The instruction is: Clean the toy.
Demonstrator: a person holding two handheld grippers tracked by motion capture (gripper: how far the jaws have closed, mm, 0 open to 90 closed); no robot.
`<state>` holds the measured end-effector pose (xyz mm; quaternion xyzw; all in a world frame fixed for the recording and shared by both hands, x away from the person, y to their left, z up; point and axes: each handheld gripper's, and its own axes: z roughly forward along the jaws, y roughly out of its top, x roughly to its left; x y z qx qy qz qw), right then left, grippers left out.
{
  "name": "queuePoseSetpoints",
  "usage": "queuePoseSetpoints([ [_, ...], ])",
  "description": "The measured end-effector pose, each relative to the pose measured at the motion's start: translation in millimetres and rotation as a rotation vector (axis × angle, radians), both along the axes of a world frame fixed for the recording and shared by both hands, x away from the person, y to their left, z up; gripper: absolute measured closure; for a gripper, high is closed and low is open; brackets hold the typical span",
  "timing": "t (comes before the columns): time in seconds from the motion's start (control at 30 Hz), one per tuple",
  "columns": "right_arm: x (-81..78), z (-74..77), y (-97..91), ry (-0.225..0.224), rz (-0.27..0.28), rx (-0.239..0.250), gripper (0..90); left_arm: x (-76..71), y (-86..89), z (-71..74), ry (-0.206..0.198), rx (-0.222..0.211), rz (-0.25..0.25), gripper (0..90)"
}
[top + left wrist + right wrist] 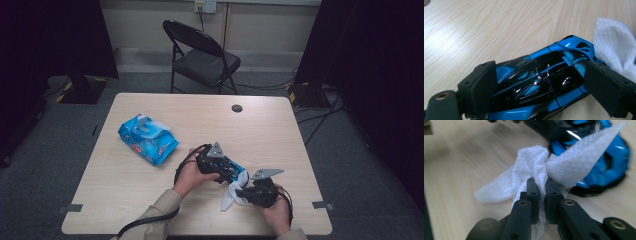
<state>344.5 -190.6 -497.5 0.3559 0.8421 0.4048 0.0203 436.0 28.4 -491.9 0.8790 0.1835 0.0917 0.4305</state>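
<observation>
Toy car [536, 87], blue and black, lies on the table [270, 125] near your edge, right of the blue wipes pack [148, 139]. Your left gripper [539, 85] has its jaws spread wide around the car's body, a pad pressed against each side. Just right of it, your right gripper [542, 188] has its jaws pressed together on a white wipe [564, 165], which drapes against the car's end.

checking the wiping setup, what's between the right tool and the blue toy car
A white wipe. In the right gripper view the right tool pinches its bunched middle, and its far corner drapes against the blue toy car. No bare table separates them.
</observation>
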Motion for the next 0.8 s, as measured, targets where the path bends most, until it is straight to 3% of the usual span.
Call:
queuePoseSetpoints([
  [0.1,-0.7,4.8,2.8,0.002,0.016,0.020,84.4,-0.5,0.1,-0.5,0.000,-0.004,0.001,11.6],
  [0.23,-0.7,19.3,-5.2,-0.038,-0.004,0.028,84.5,-0.2,-0.4,0.1,0.002,0.000,0.000,11.7],
  [0.53,5.5,35.3,-52.3,-0.095,-0.147,0.059,84.5,-0.4,-0.4,-0.2,0.000,-0.003,0.002,11.7],
  [0.63,8.1,34.5,-65.1,-0.094,-0.197,0.070,84.5,-0.6,-0.3,-0.3,0.001,-0.004,0.002,11.7],
  [0.8,15.9,21.1,-76.9,-0.076,-0.268,0.026,84.4,-0.6,-0.4,-0.3,0.000,-0.003,0.000,11.7],
])
